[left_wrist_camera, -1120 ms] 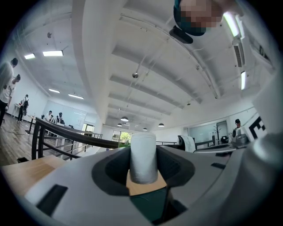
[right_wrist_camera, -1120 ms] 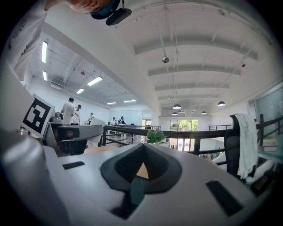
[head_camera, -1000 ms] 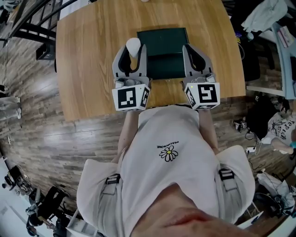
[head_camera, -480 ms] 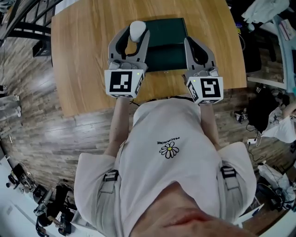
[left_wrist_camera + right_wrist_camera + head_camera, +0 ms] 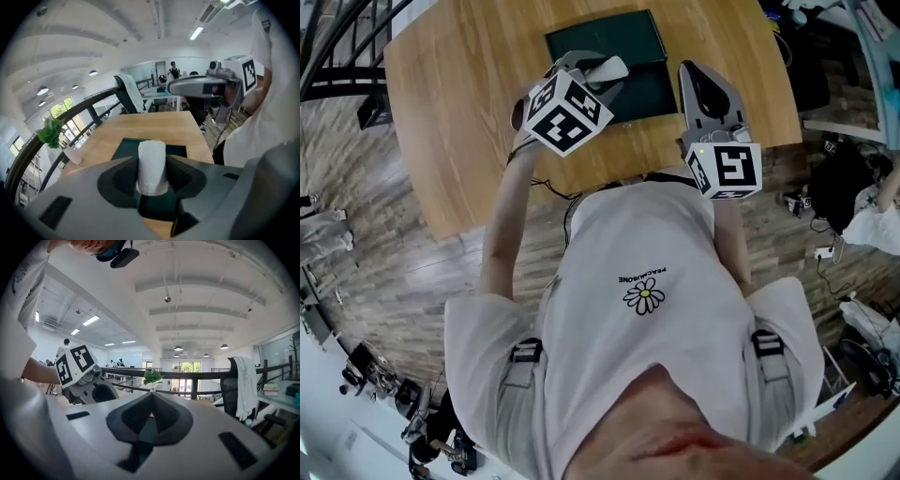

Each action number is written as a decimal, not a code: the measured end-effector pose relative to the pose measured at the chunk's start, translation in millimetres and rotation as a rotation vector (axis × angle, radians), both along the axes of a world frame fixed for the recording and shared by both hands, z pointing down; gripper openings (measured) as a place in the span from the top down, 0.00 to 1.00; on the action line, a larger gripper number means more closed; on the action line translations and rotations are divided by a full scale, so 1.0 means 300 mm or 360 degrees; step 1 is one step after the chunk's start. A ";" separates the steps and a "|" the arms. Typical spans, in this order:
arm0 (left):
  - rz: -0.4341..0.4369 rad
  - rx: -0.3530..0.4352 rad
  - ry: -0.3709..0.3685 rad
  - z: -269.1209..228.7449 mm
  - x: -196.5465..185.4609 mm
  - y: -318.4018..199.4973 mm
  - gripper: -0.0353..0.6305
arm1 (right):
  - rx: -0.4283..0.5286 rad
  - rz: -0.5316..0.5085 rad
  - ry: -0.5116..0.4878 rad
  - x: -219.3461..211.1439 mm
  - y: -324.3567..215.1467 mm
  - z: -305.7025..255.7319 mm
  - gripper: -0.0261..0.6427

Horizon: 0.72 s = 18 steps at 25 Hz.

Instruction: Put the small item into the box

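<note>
A small white roll (image 5: 614,67) is clamped between the jaws of my left gripper (image 5: 598,75), which is tilted to the right and held above the table. Seen from the left gripper view, the roll (image 5: 151,165) stands upright with a pad pressing on each side of it. The left gripper (image 5: 151,171) hangs over the near edge of the dark green box (image 5: 180,151). That box (image 5: 605,37) lies flat on the wooden table (image 5: 459,112). Beside the box's right side, my right gripper (image 5: 694,73) is shut with nothing in it; its jaw tips (image 5: 151,398) meet.
A small plant in a white pot (image 5: 52,135) stands at the table's far left corner, also seen as the plant (image 5: 152,376) in the right gripper view. A chair draped with white cloth (image 5: 130,93) stands behind the table. Plank floor surrounds the table, with clutter to the right (image 5: 853,197).
My left gripper has risen and swung to the right, carrying the white roll from the box's left edge to over the box. The right gripper has hardly moved.
</note>
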<state>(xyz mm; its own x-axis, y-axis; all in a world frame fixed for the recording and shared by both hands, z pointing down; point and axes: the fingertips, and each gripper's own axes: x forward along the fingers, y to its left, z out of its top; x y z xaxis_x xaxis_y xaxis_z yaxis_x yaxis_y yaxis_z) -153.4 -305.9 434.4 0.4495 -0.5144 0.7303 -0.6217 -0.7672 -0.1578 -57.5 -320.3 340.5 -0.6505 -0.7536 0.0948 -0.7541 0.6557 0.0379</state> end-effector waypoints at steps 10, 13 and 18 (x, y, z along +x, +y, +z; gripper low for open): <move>0.0336 -0.0550 -0.0298 0.368 0.082 0.113 0.67 | -0.0087 0.0182 0.0036 0.167 0.046 0.079 0.95; 0.0377 -0.0642 -0.0376 0.452 0.080 0.132 0.67 | -0.0099 0.0226 0.0061 0.208 0.057 0.097 0.95; 0.0424 -0.0745 -0.0433 0.538 0.084 0.156 0.67 | -0.0137 0.0278 0.0065 0.251 0.082 0.123 0.95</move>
<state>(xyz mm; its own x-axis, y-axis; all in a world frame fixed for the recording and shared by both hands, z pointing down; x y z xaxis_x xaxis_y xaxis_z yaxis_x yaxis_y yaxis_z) -128.1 -259.1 595.7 0.2837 -0.0062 0.9589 -0.3833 -0.9174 0.1075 17.8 -295.6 377.5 -0.5049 -0.8427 0.1872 -0.8557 0.5171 0.0201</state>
